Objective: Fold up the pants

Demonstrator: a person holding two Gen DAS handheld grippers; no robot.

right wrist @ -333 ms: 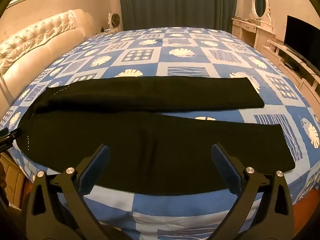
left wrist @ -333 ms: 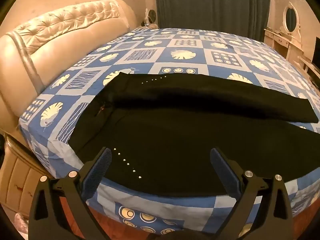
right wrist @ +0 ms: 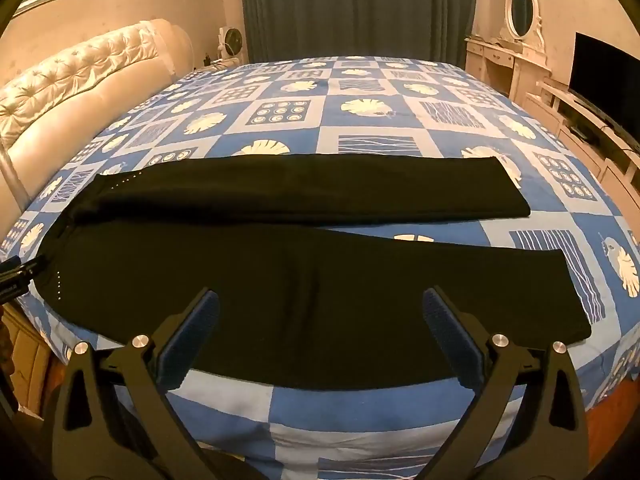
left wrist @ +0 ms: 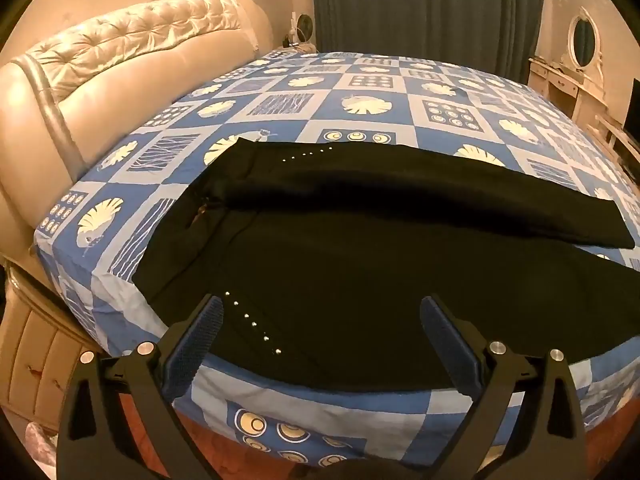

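A pair of long black pants (right wrist: 304, 280) with rows of small silver studs lies flat and unfolded along the near edge of a bed covered by a blue-and-white patchwork sheet (right wrist: 360, 120), waist toward the cream tufted headboard (left wrist: 120, 52), the two legs parting toward their hems on the right. The left gripper (left wrist: 320, 320) hovers over the waist end and the right gripper (right wrist: 320, 312) over the near leg, both with jaws spread wide and holding nothing. Beyond the pants most of the sheet lies bare up to the dark green curtain (right wrist: 360, 4).
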